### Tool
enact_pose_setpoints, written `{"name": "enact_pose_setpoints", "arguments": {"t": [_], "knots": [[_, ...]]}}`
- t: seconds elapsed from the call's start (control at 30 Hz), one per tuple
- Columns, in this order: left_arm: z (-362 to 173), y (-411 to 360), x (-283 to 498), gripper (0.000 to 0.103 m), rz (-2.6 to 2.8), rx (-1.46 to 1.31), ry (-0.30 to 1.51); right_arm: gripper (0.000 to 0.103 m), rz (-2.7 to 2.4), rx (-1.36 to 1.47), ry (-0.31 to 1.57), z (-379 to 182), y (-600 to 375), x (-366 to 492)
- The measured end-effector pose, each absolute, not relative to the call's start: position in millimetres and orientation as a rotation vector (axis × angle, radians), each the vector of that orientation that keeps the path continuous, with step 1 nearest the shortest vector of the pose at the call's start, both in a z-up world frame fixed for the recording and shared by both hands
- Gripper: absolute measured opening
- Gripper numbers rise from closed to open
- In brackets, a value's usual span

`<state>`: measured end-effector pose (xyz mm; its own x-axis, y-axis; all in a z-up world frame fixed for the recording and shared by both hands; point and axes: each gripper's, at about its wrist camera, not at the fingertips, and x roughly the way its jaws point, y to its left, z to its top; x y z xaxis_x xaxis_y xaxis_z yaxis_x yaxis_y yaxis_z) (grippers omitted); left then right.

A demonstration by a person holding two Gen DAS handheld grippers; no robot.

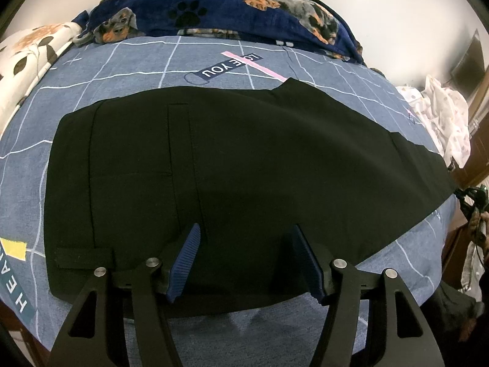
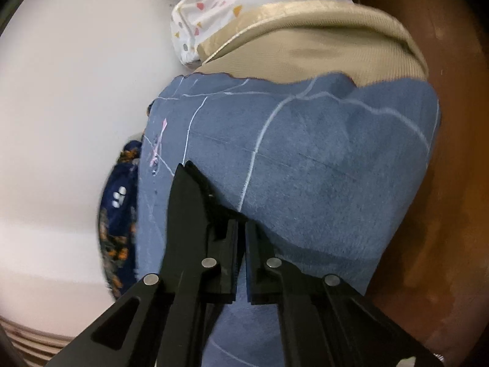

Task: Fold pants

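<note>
The black pants (image 1: 232,165) lie flat on the blue grid-patterned bed sheet (image 1: 214,58), spanning the middle of the left wrist view from the waistband at the left to the legs running off toward the right edge. The left gripper (image 1: 244,260) hovers at the lower centre over the near edge of the fabric, its fingers (image 1: 185,260) spread apart with nothing clamped between them. In the right wrist view the right gripper (image 2: 241,260) sits at the lower centre with its fingers pressed together; a strip of black cloth rises along its left side, which looks like the pant leg hem caught in the pinch, though the blur makes that uncertain. If only a thin edge or a single layer is held, lifting could let the hem slip free or drag the layers out of line, giving a crooked fold. The left gripper, not holding anything, cannot anchor the waist, so a pull from the right could slide the whole garment across the sheet or toward the dog-print blanket (image 1: 214,9) at the top.
</note>
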<state>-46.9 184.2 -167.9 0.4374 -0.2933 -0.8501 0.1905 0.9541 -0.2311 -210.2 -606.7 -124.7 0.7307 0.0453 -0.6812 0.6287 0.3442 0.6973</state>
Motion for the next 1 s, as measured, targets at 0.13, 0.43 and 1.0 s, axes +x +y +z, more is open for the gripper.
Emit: {"name": "enact_pose_setpoints", "arguments": {"t": [0.13,0.43,1.0], "knots": [[-168,184,-47,0.064,-0.301,-0.112,1.075,0.001,-0.483,1.062,0.702,-115,-600,-210],[-169,182,-48,0.064,-0.3,-0.12,1.074,0.003,-0.402,1.237,0.606,-132,-611,-225],[-168,182,-48,0.068,-0.299,-0.109,1.077,0.055,-0.223,1.352,0.549,-132,-603,-198]]}}
